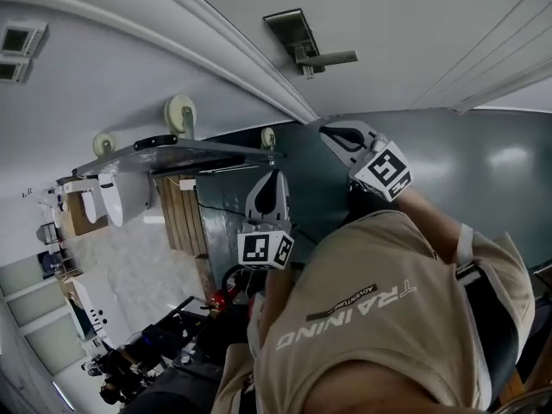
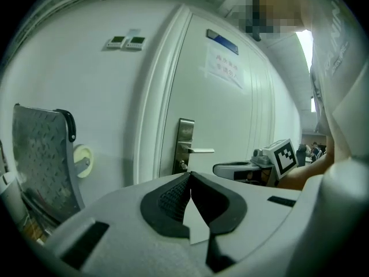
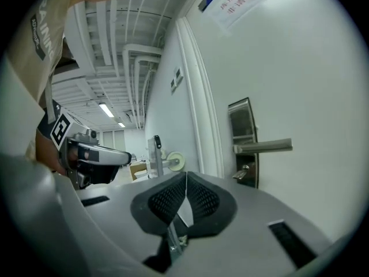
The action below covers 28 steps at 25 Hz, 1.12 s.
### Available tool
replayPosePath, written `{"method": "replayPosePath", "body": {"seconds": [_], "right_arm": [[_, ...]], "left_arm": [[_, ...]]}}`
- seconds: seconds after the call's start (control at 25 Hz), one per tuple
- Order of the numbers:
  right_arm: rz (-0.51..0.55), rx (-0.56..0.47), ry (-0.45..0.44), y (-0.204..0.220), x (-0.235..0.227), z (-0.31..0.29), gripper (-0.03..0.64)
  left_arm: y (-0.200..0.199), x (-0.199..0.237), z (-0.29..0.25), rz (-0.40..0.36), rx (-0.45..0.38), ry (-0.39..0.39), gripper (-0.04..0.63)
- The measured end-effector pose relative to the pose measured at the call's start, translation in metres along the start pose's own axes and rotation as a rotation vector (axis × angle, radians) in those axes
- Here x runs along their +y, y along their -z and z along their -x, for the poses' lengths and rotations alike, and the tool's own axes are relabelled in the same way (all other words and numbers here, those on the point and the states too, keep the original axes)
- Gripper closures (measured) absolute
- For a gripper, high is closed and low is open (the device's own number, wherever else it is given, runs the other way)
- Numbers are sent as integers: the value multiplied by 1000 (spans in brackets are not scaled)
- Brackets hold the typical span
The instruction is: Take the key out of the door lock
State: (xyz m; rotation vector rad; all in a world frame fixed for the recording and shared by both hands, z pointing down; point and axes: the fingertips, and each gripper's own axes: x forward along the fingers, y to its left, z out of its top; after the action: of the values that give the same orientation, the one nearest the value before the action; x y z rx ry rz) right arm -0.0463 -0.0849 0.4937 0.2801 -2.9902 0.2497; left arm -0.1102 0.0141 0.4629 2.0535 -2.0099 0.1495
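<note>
The white door (image 2: 230, 114) carries a metal lock plate (image 2: 184, 146) with a lever handle (image 2: 199, 150). A small key (image 2: 183, 165) sticks out of the lock under the handle. The right gripper view shows the same key (image 3: 243, 173) below the handle (image 3: 265, 147). My left gripper (image 2: 189, 175) is shut and empty, well short of the door. My right gripper (image 3: 186, 175) is also shut with nothing in it, and it is still apart from the lock. In the head view both grippers, left (image 1: 274, 178) and right (image 1: 333, 131), are held below the lock plate (image 1: 296, 34).
A metal cart with a perforated panel (image 2: 40, 154) and cream wheels (image 2: 81, 158) stands by the wall left of the door frame. Wall switches (image 2: 127, 41) are above it. A paper notice (image 2: 225, 65) hangs on the door. The person's beige shirt (image 1: 388, 326) fills the lower head view.
</note>
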Motion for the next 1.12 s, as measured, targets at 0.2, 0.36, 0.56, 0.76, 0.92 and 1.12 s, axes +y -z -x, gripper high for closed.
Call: {"method": "replayPosePath", "body": {"seconds": [0.2, 0.36, 0.56, 0.76, 0.92, 1.12], "right_arm": [[-48, 68, 66, 26, -40, -3, 601], [-5, 96, 58, 27, -47, -9, 601], [-23, 67, 138, 13, -69, -23, 601], [-13, 75, 238, 4, -71, -22, 601], [-52, 79, 324, -4, -69, -26, 601], [-15, 63, 373, -27, -59, -45, 601]], "left_arm": [[-7, 13, -37, -4, -1, 21, 586], [-12, 26, -54, -4, 14, 28, 586], [-16, 37, -71, -41, 12, 93, 586], [-32, 53, -91, -88, -11, 187, 586], [-71, 67, -99, -170, -83, 281, 586], [-73, 76, -105, -141, -106, 353, 586]]}}
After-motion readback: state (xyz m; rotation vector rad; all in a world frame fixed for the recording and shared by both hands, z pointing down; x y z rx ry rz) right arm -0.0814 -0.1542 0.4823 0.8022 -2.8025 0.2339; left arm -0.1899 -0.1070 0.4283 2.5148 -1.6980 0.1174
